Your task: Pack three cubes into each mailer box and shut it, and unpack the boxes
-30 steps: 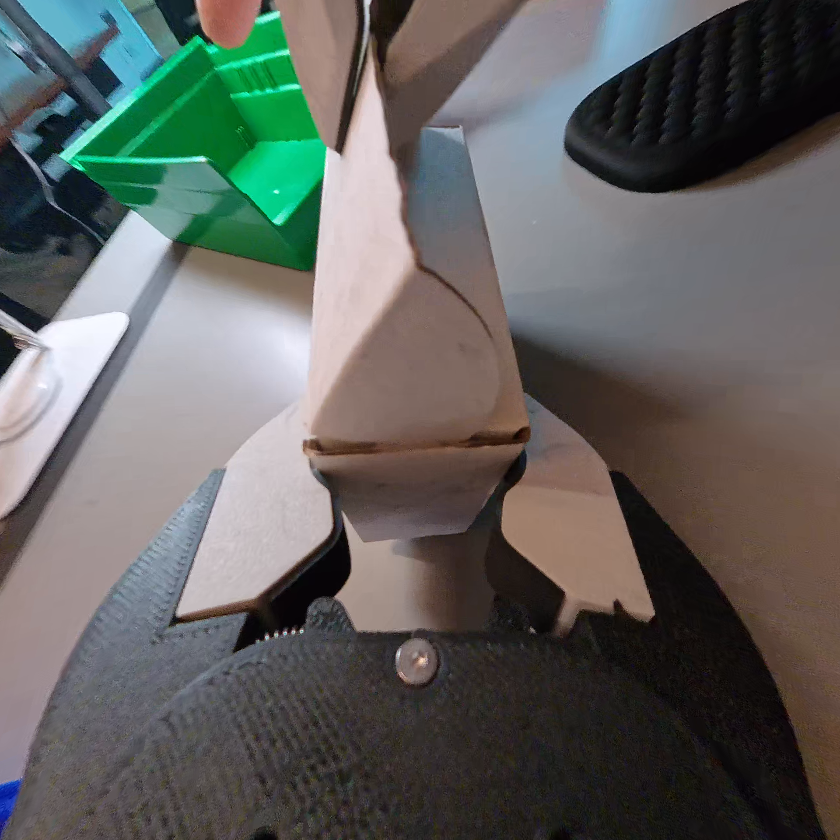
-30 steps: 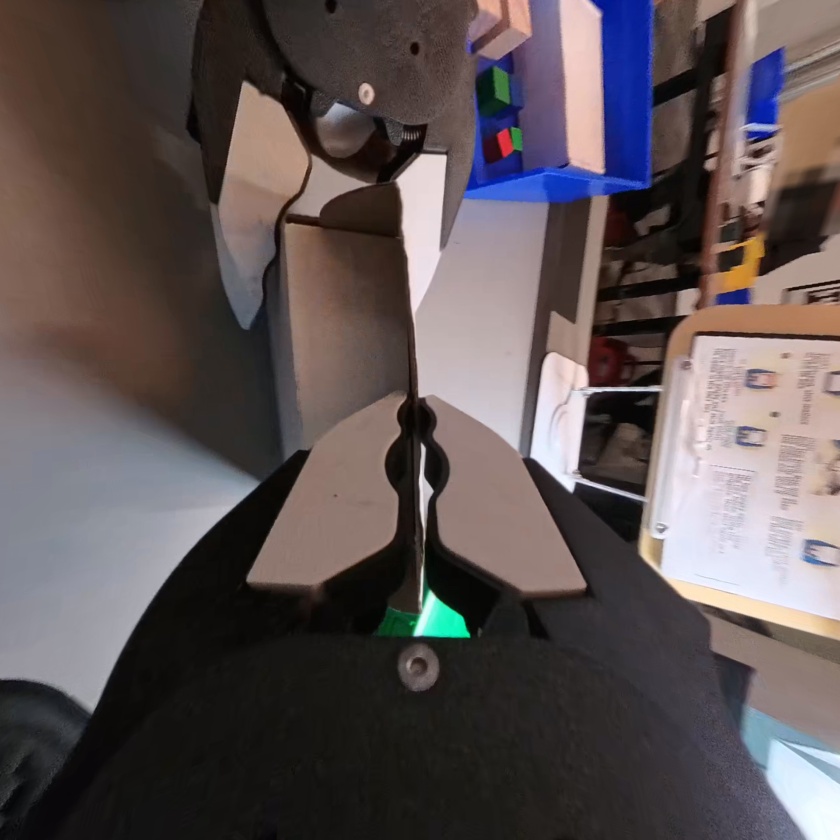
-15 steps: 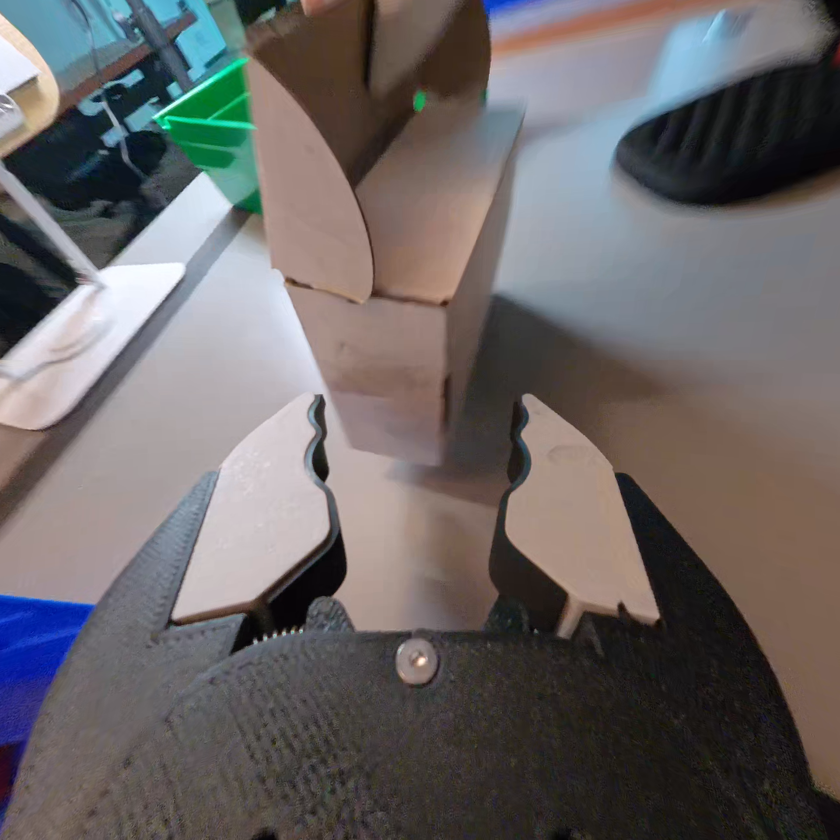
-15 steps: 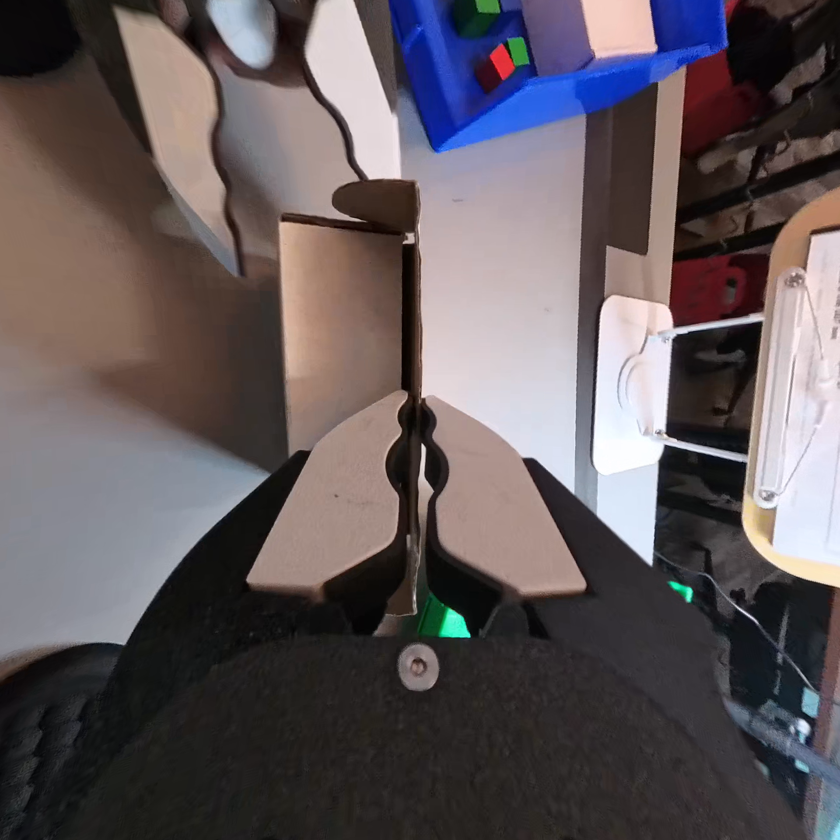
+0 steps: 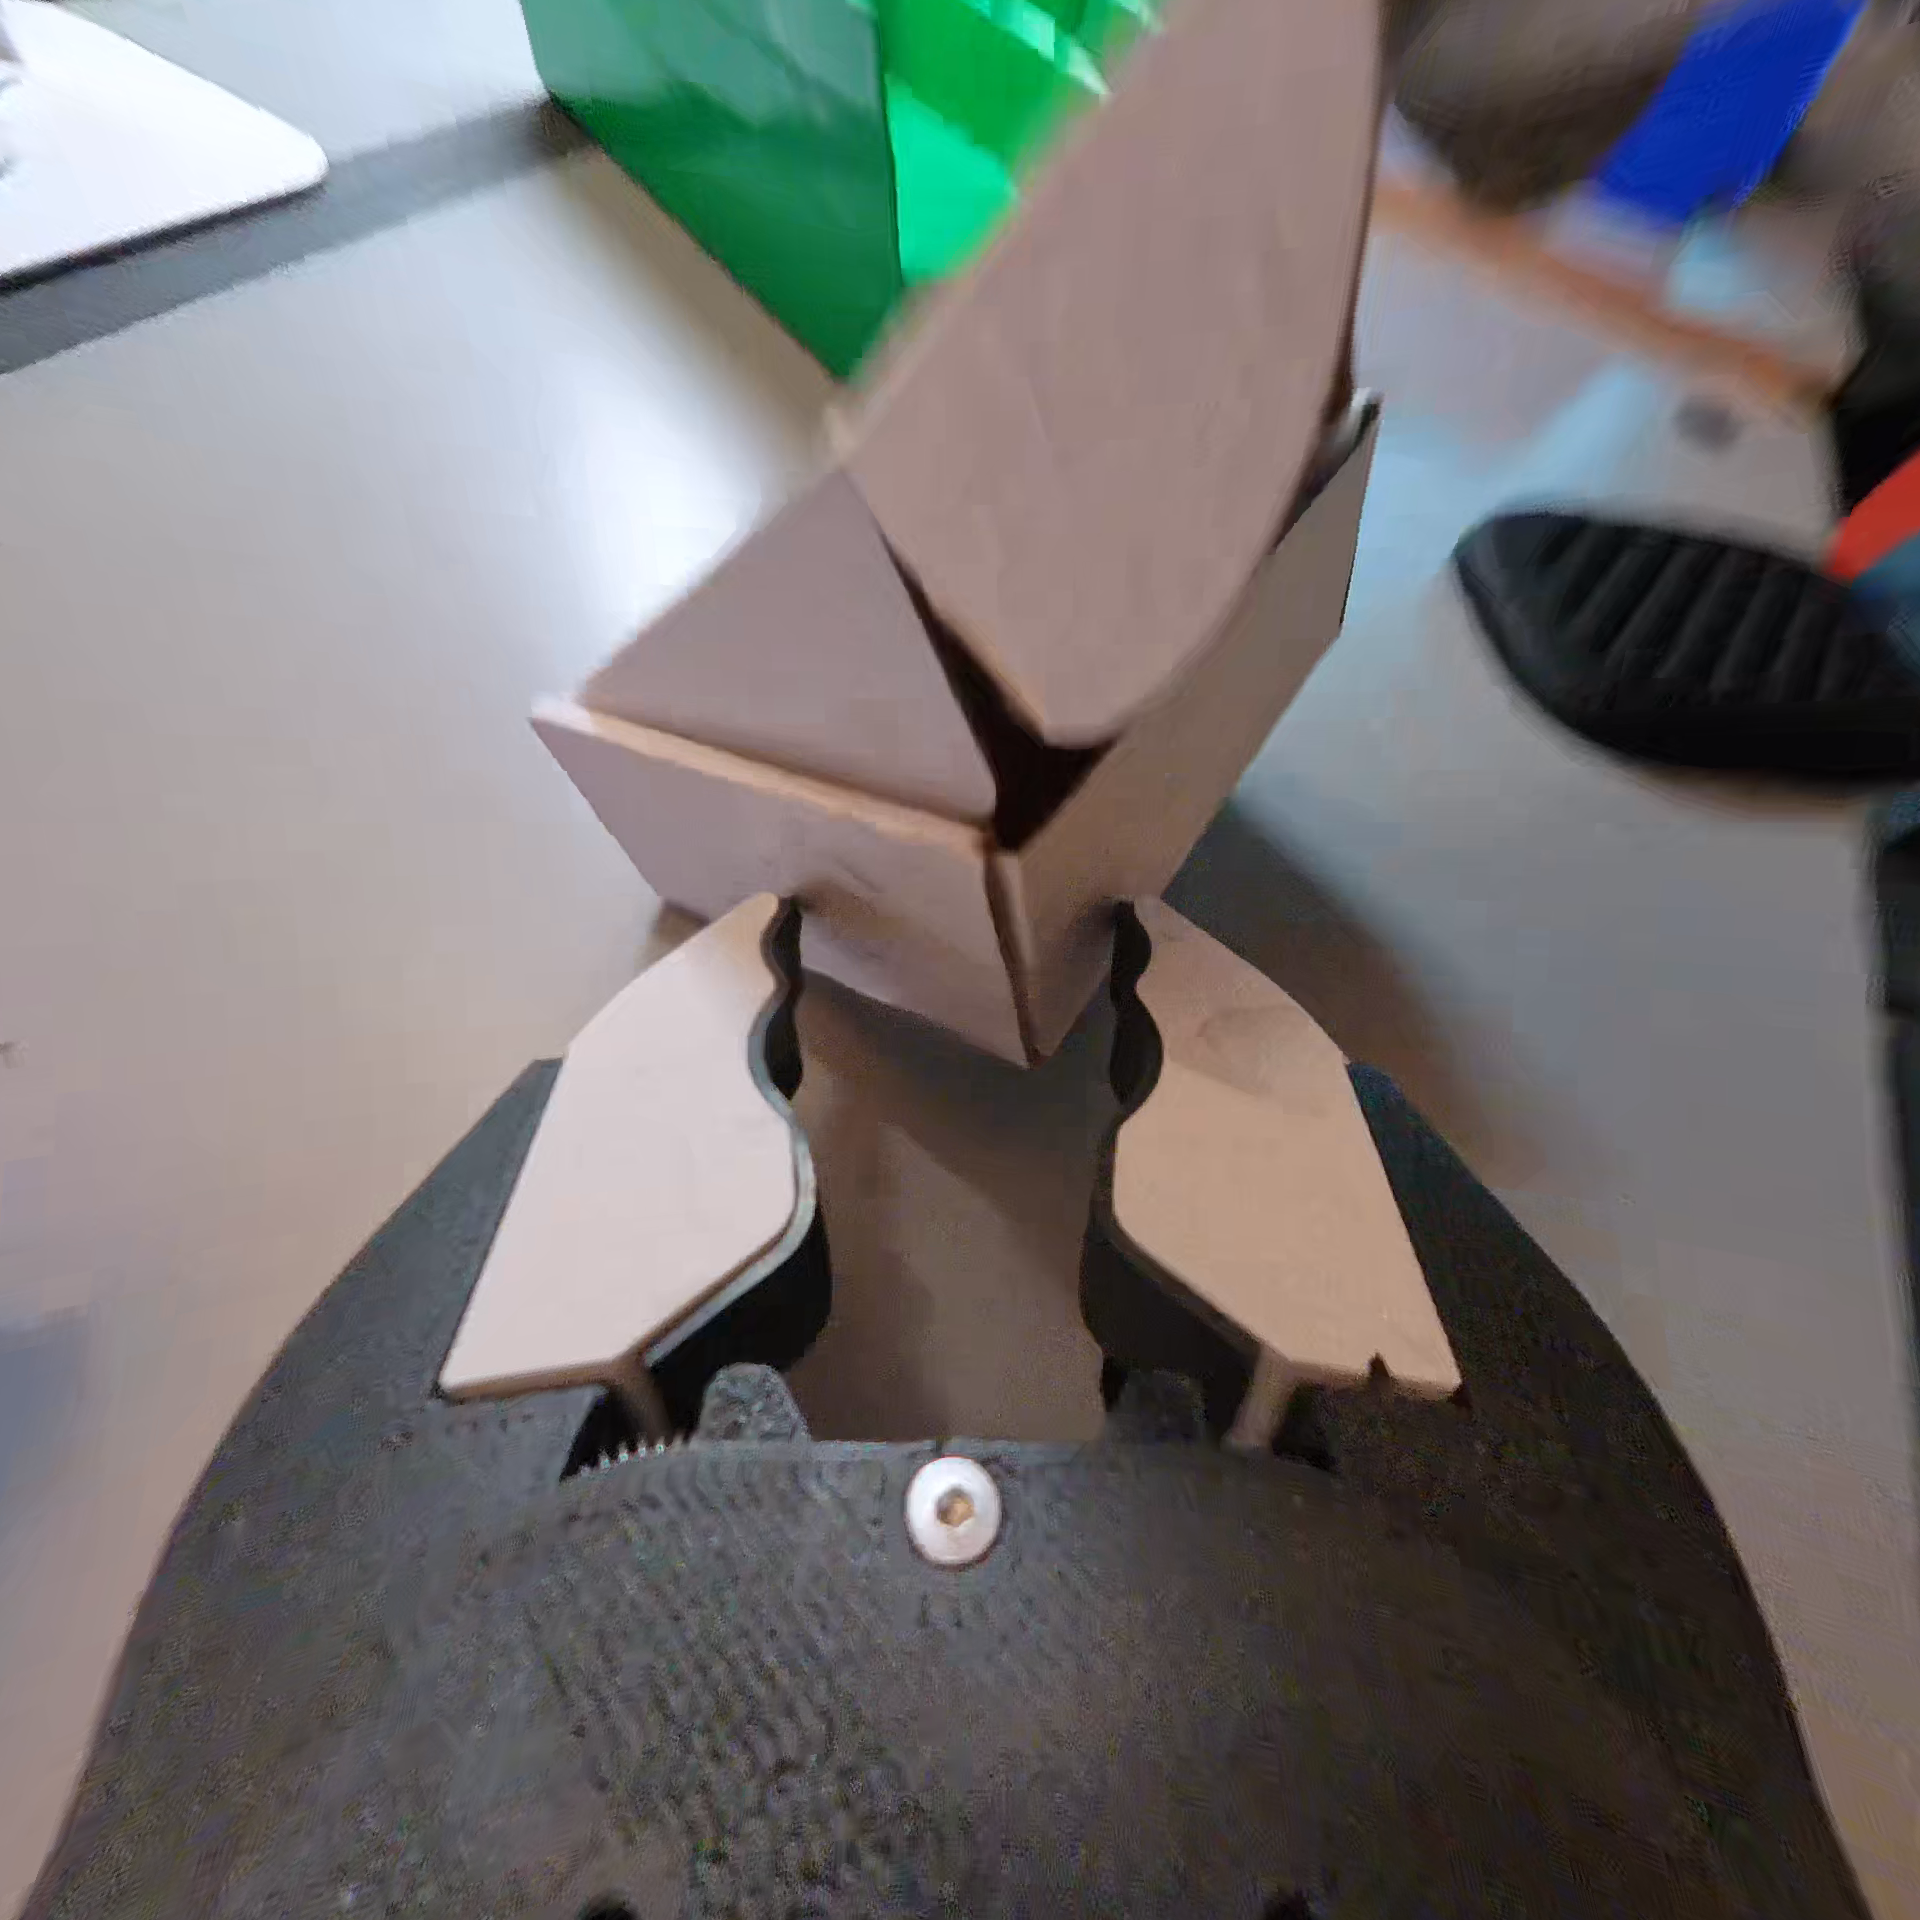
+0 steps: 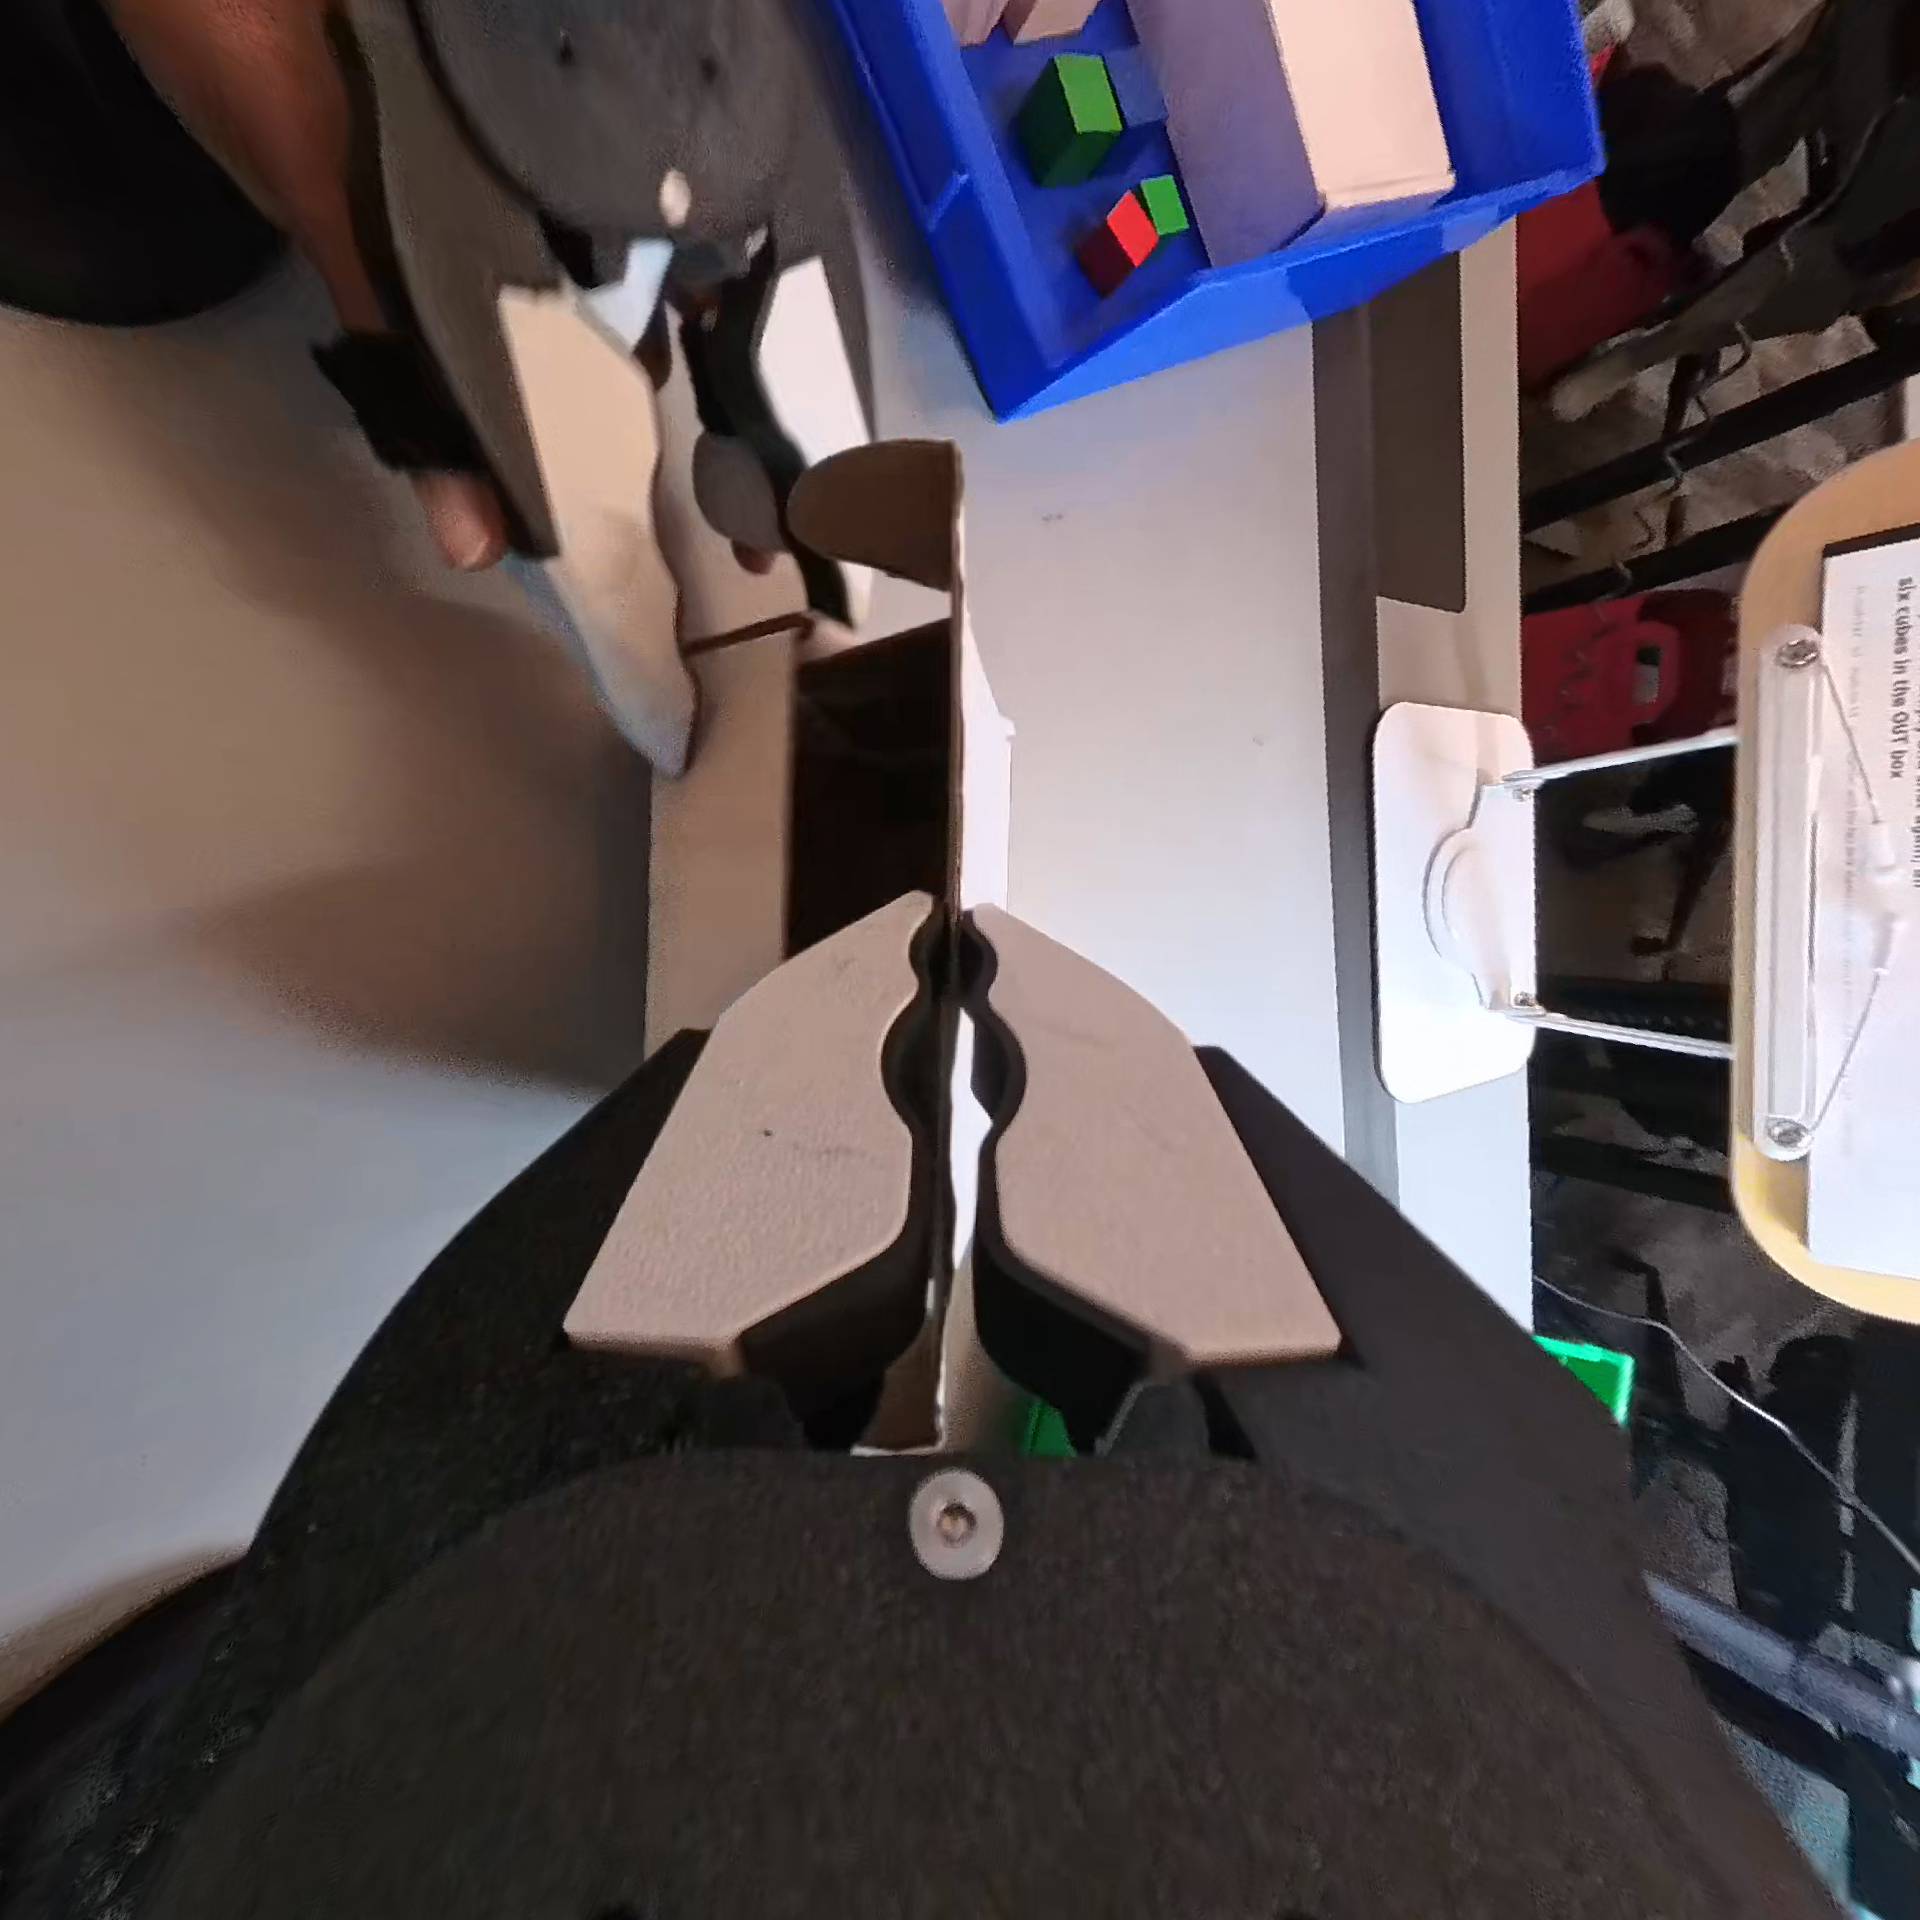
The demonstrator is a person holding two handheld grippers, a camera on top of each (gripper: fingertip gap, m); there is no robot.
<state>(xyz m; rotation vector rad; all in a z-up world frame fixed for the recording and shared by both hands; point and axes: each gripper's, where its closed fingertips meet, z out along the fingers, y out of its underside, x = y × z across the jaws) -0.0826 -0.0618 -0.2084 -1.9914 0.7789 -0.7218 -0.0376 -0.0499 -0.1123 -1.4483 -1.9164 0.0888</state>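
Hanging tilted above the grey table (image 5: 312, 727), the mailer box (image 5: 1039, 644) looks light, stiff cardboard, best held by 1 flap edge. The right gripper (image 6: 951, 940) pinches its lid panel; the left gripper (image 5: 951, 914) stands spread around its lower corner, green bin (image 5: 810, 156) behind.

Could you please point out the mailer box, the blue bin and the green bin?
mailer box (image 5: 1091, 540): left wrist view, lid panel.
blue bin (image 6: 1247, 312): right wrist view, front wall.
green bin (image 5: 748, 135): left wrist view, side wall.
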